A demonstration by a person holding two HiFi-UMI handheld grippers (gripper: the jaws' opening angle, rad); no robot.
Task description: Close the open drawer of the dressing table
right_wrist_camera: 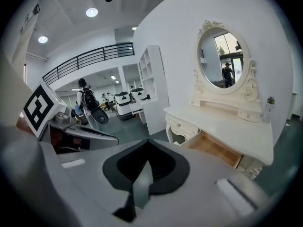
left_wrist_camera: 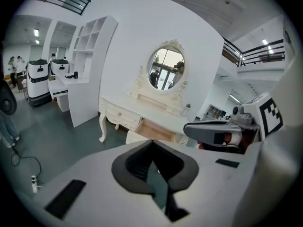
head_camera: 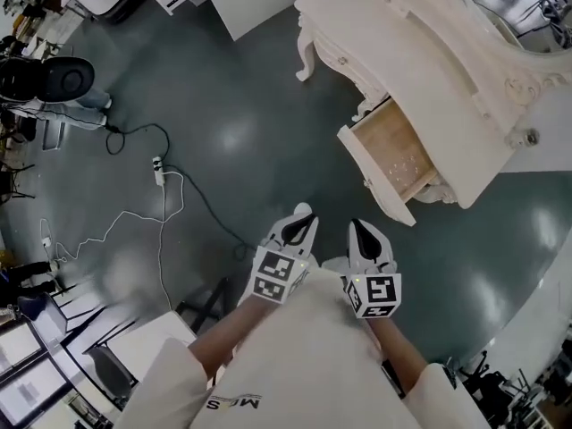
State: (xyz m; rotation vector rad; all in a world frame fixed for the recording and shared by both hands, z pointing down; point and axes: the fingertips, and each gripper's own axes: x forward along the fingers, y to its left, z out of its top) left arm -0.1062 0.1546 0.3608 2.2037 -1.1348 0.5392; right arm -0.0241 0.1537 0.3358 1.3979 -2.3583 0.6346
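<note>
1. Head view
   - The drawer (head_camera: 395,155) stands pulled well out of the front of the dressing table (head_camera: 420,34), near the table's right-hand end as the person faces it.
   - The drawer lies ahead of both grippers and slightly to their right, well apart from them.
   - Its slide axis runs from the cream front panel (head_camera: 374,175) back into the dressing table. The panel's long axis lies across that line.
   - The right gripper (head_camera: 359,229) is the nearer of the two to the panel. The left gripper (head_camera: 302,214) sits just beside it, farther from the dressing table.
   - Judgement: closing calls for a push on the panel along the slide axis, toward the table body.

2. Left gripper view
   - The jaws of the left gripper (left_wrist_camera: 152,143) meet at their tips, with nothing between them.
   - The drawer (left_wrist_camera: 154,130) shows directly beyond the tips, below the table's oval mirror (left_wrist_camera: 165,70).
   - Its inside is bare pale wood.

3. Right gripper view
   - The jaws of the right gripper (right_wrist_camera: 148,142) are together at the tips and hold nothing.
   - The drawer (right_wrist_camera: 215,149) projects from under the tabletop of the dressing table (right_wrist_camera: 222,124), to the right of the jaw line.
   - No contents can be seen on the part of its wooden floor that shows.
</note>
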